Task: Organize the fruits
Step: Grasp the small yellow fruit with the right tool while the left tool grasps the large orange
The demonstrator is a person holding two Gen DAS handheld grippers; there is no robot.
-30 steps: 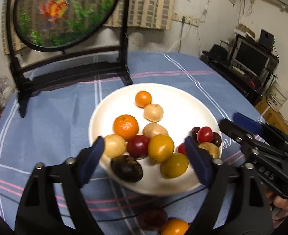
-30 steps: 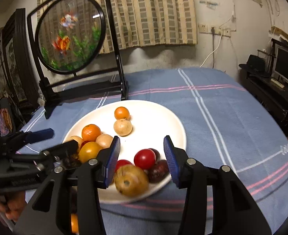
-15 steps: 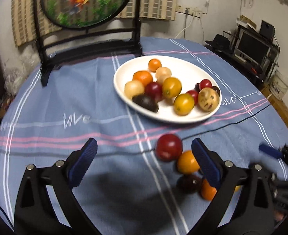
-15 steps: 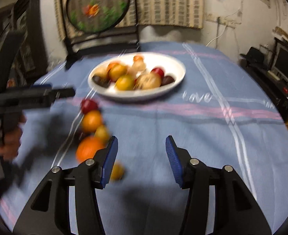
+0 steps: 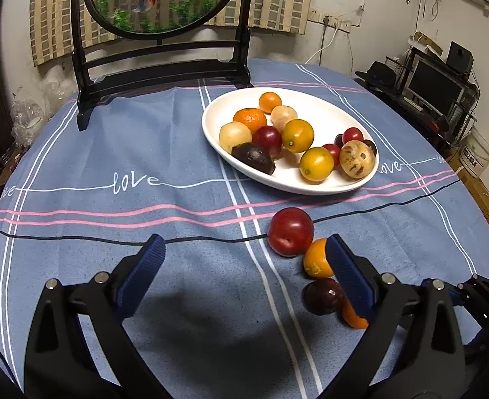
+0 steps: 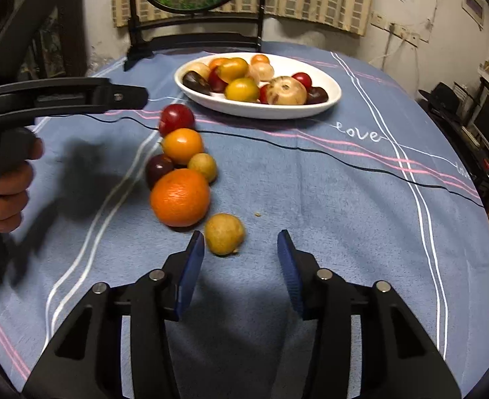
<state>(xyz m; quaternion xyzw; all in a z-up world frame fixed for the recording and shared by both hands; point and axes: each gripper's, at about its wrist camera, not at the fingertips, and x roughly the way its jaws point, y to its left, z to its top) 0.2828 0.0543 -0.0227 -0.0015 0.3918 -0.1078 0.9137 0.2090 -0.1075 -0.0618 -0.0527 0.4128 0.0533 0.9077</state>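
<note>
1. White plate sits far across the blue tablecloth, likely the collecting spot; roughly twelve fruits are heaped on it.
2. Six loose fruits lie in a chain near the plate: red plum, yellow-orange fruit, dark plum, small yellow fruit, large orange, tan fruit.
3. Right gripper gapes wide and empty just behind the tan fruit, probably lining up.
4. Left gripper is spread wide, holding nothing.

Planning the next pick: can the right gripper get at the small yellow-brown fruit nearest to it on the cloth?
Probably yes. The right gripper has its jaws open, and the yellow-brown fruit lies just ahead, toward the left jaw. Nothing lies between them. The big orange sits close beside it, so the left jaw may brush it.
</note>
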